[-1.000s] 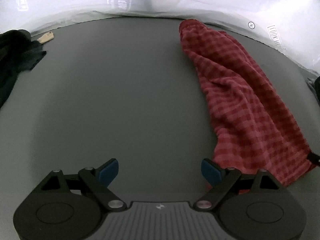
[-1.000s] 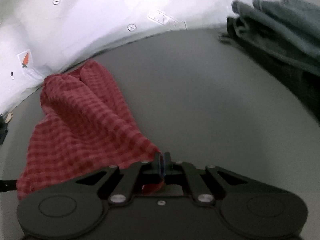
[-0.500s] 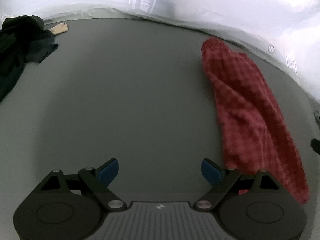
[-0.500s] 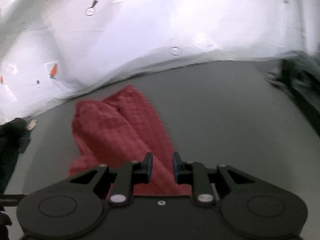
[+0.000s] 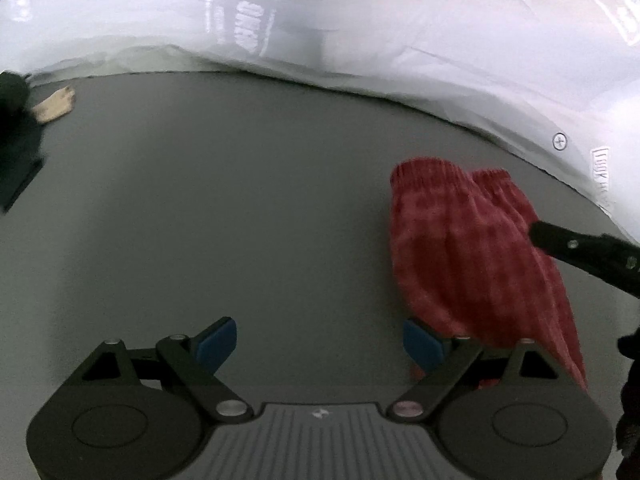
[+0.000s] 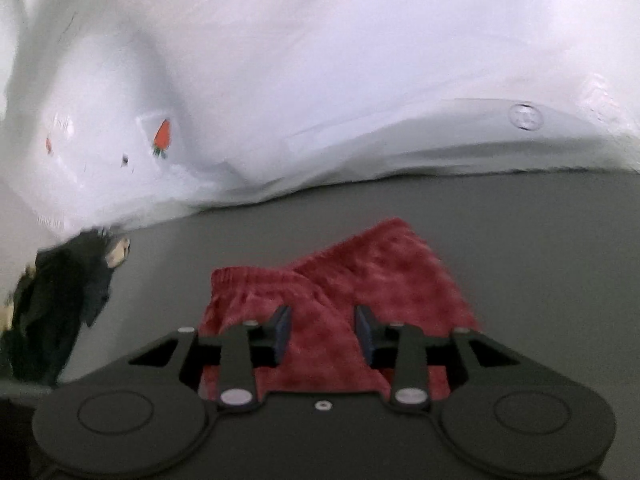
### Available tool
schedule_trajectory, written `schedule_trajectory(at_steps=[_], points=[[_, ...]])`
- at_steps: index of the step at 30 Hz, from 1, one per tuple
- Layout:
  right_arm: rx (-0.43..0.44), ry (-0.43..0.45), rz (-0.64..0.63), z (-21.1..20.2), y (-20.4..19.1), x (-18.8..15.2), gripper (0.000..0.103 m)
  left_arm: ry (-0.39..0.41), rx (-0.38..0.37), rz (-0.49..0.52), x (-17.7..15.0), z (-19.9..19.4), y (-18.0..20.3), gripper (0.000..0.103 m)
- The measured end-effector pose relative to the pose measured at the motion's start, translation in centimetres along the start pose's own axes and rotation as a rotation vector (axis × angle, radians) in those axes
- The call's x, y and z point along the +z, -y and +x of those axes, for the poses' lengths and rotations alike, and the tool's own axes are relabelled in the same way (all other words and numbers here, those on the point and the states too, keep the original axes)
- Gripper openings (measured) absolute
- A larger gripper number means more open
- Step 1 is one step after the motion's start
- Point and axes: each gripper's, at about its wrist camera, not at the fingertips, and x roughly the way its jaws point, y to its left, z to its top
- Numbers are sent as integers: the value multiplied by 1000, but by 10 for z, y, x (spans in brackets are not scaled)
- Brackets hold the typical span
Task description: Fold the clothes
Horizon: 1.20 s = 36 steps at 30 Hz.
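A red checked garment (image 5: 472, 256) lies folded lengthwise on the grey table (image 5: 240, 208), to the right in the left wrist view. My left gripper (image 5: 320, 344) is open and empty, hovering beside the garment's near left edge. The right gripper's black arm (image 5: 588, 252) reaches in over the garment from the right. In the right wrist view the garment (image 6: 340, 280) lies just beyond and under my right gripper (image 6: 323, 334), which is open with nothing between its fingers.
A dark pile of clothes (image 6: 56, 300) sits at the table's left (image 5: 16, 140), with a small tan piece (image 5: 54, 106) beside it. White plastic sheeting with printed carrots (image 5: 360, 32) rises behind the table's far edge.
My right gripper has let go of the red garment's corner and opened, rising above it. The garment now lies on the table. Both views have tilted upward and drawn back.
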Motion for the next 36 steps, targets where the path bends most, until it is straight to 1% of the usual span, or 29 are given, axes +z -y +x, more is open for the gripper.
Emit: schedule_trajectory(at_steps=[3,6,7,8,9,10,12,16,20,22,24,25,27,28,30,31,34,36], points=[[-17,-39,-84,22,-8,3,37,3,-6,14,14,10,-1,91],[-13,-84,-101,32,-8,2,37,8,-10,18,25,19,-1,91],[-16,-93,-105,32,-8,1,33,11,-11,16,27,21,-1,91],[-13,-89,-106,30,-7,0,25,12,-12,13,29,23,-1,91],[-9,-87,-103,29,-6,0,22,13,-13,11,32,25,-1,91],[-6,-84,-102,26,-6,0,14,14,-13,9,33,27,0,91],[7,-66,-99,18,-5,1,3,16,-11,6,34,29,-2,91],[57,12,-79,1,0,12,1,28,-16,2,34,26,-2,91],[37,115,-55,-13,9,33,1,49,-14,4,38,22,-1,91],[-14,157,-45,-16,19,44,1,60,-13,9,39,20,1,91],[-94,148,-54,-9,29,48,1,63,-11,20,39,19,2,91],[-127,120,-54,-3,34,48,3,62,-9,26,38,20,3,91],[-192,59,-53,9,46,48,10,50,-13,27,37,22,3,91],[-215,45,-41,10,49,46,17,42,-20,25,34,21,2,91],[-206,47,12,2,56,41,25,31,-34,19,27,17,1,91],[-201,48,38,-2,60,39,32,26,-43,15,23,15,0,91],[-186,42,134,-24,75,23,33,-5,-76,-12,7,7,-6,91],[-209,24,168,-40,79,6,33,-31,-101,-36,-6,0,-9,91]])
